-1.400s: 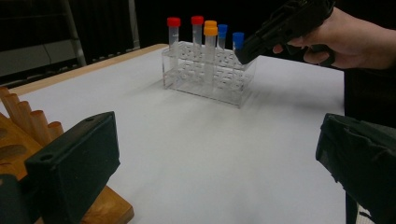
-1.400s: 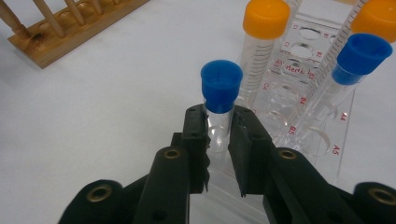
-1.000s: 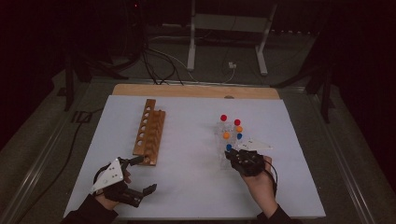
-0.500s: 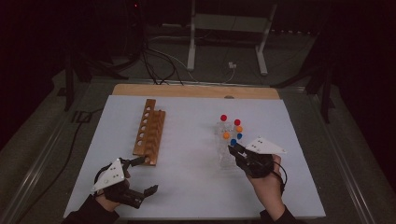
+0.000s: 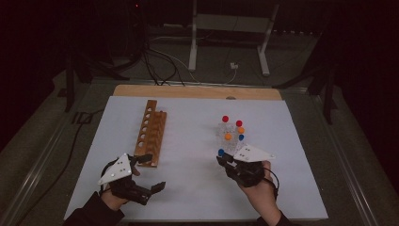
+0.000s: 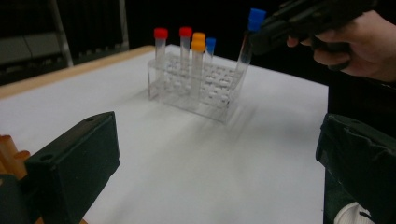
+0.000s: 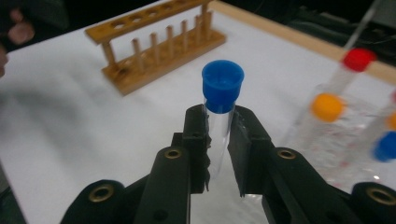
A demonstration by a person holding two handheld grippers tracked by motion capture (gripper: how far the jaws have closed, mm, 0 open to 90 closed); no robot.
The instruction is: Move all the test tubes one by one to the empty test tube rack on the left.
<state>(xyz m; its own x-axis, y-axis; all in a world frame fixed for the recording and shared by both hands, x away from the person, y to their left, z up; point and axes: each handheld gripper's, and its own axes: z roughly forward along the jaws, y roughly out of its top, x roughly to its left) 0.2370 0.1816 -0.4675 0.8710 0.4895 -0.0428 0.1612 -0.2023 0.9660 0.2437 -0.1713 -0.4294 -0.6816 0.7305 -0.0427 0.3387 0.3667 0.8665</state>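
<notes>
- The right gripper is clamped on a blue-capped tube just below the cap, its black jaws pressing the clear wall from both sides, the tube's long axis running upright and a little tilted.
- In the left gripper view that tube stands at the near corner of the clear plastic rack, its lower end level with the rack's top; whether it has fully left its hole cannot be told.
- Seen from the high view, the wooden rack lies well apart on the left half of the white table, its row of round holes running from the near edge toward the far edge; the tube in hand would have to travel leftward across bare surface to reach it.
- The left gripper rests spread and empty, just beside the wooden rack's near end, nearer to it than the right.
- Red, orange and blue caps top the remaining tubes, standing upright in the transparent rack on the table's right half.
- Materials contrast plainly: smooth glossy plastic tubes, matte black jaws, pale varnished wood with dowel posts.
</notes>
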